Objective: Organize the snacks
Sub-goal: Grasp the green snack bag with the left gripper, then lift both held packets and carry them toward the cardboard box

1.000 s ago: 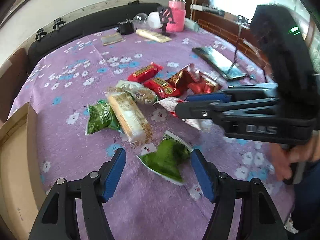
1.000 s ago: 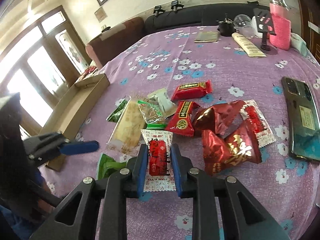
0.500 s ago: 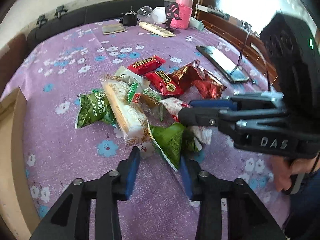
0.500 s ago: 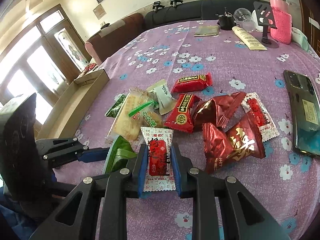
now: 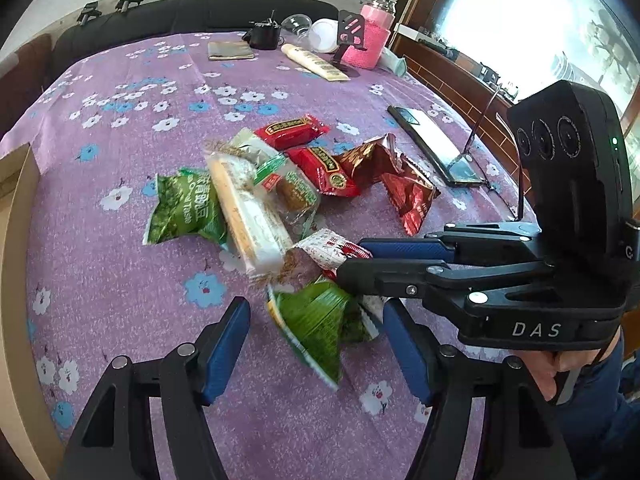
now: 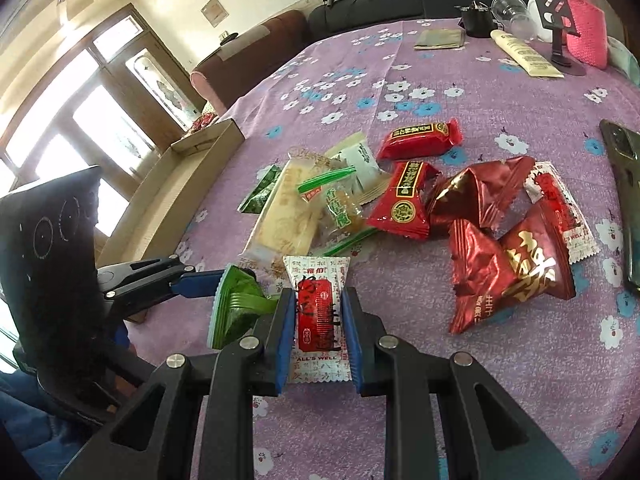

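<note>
A pile of snack packets lies on the purple flowered tablecloth [image 5: 120, 272]. My left gripper [image 5: 316, 344] is open, its pads either side of a green packet [image 5: 316, 328] that lies between them on the cloth. My right gripper [image 6: 318, 328] is shut on a white and red packet [image 6: 318, 304], which also shows in the left wrist view [image 5: 328, 248]. Beyond lie a second green packet [image 5: 184, 206], a long pale bar [image 5: 248, 212], red packets [image 5: 324, 164] and dark red foil packets [image 6: 508, 268].
A cardboard box [image 6: 176, 184] stands at the table's left edge. A phone [image 5: 436, 148] lies to the right of the pile. At the far end stand a pink bottle [image 5: 372, 40], a tube [image 5: 314, 62], a phone stand and cups.
My left gripper closed part way around the green packet half a second ago and now stands open again. My right gripper has kept hold of the white and red packet, almost still.
</note>
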The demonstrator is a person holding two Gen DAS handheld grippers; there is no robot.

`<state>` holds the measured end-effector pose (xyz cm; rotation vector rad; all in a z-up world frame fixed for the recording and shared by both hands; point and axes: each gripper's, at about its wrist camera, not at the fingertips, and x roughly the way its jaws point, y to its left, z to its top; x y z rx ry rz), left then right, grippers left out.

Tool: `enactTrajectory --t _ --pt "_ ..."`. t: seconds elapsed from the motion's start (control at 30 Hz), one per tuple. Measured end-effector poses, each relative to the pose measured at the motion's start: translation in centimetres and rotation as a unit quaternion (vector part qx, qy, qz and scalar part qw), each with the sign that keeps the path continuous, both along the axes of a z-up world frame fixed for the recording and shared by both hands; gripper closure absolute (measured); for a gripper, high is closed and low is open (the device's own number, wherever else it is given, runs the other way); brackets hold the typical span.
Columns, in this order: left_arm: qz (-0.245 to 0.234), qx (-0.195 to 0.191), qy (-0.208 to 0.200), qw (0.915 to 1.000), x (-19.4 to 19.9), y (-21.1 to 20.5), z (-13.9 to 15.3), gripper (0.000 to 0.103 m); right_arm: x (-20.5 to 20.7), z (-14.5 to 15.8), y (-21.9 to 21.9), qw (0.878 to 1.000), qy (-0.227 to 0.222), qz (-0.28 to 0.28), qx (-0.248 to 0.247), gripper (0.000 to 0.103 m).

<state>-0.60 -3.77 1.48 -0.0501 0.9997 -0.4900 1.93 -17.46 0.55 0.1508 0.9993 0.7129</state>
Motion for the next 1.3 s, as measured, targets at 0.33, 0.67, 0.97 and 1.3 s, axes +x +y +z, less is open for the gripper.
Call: enactTrajectory --t 0.33,0.67,0.97,1.3 --pt "0.015 0.002 -0.018 0.9997 0.1 0.4 -0.2 0.059 -0.2 0.4 -0.5 1.000 -0.014 -0.014 -0.016 0.081" --pt "0.025 0.013 -0.021 0.9994 -1.5 1.3 -0.1 0.059 -0.8 0.3 1.0 0.995 -0.053 -0.020 -0.077 0.072" --pt "0.034 0.013 -0.023 0.9991 -1.6 1.8 -0.2 0.059 -2.0 0.1 3.5 0.978 -0.110 -0.023 -0.178 0.064" --pt "0.035 0.015 -0.025 0.9990 -1.5 1.8 -0.3 0.059 -1.1 -0.2 2.2 0.973 -0.106 -0.059 -0.196 0.030"
